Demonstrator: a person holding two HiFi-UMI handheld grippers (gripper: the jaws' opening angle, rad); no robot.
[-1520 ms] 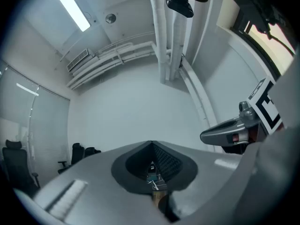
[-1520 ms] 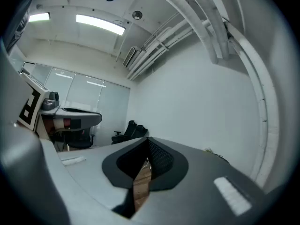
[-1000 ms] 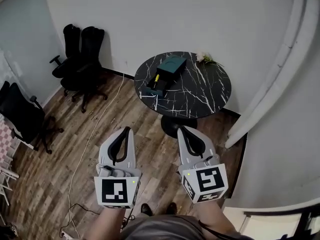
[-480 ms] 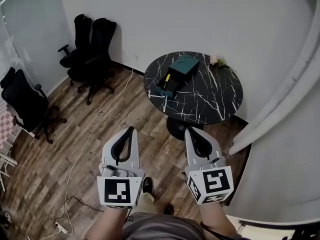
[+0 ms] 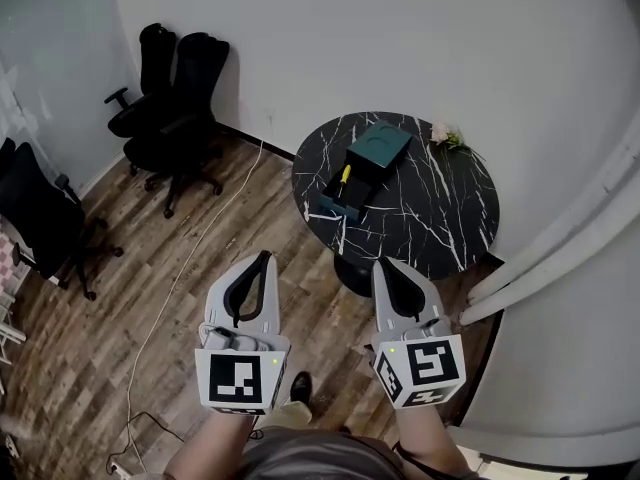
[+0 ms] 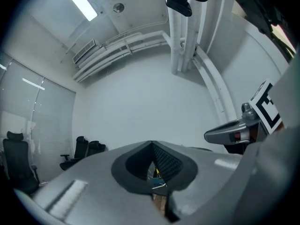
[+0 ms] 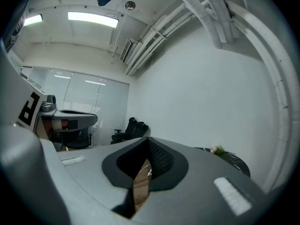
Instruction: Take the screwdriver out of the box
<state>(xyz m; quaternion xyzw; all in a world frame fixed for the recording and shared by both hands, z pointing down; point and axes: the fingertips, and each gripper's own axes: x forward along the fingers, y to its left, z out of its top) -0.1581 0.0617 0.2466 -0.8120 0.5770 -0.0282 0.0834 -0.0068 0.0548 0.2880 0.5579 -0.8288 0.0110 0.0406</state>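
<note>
Only the head view is giving us the whole round black marble-patterned tabletop (image 5: 440, 218), with the dark teal rectangular box (image 5: 378, 148) sitting on it. The left gripper view is catching just a sliver of that tabletop through the gap behind its jaws. The right gripper view is showing the tabletop's edge and the small white flowers (image 7: 217, 149). We are holding the grey left hand-held gripper (image 5: 265, 258) and the grey right hand-held gripper (image 5: 383, 266) level and side by side over the wooden floor (image 5: 100, 318). Both are pointing toward the tabletop, well apart from it, with jaws pressed together on nothing. The yellow-handled screwdriver (image 5: 343, 176) is lying in the open part of that box.
</note>
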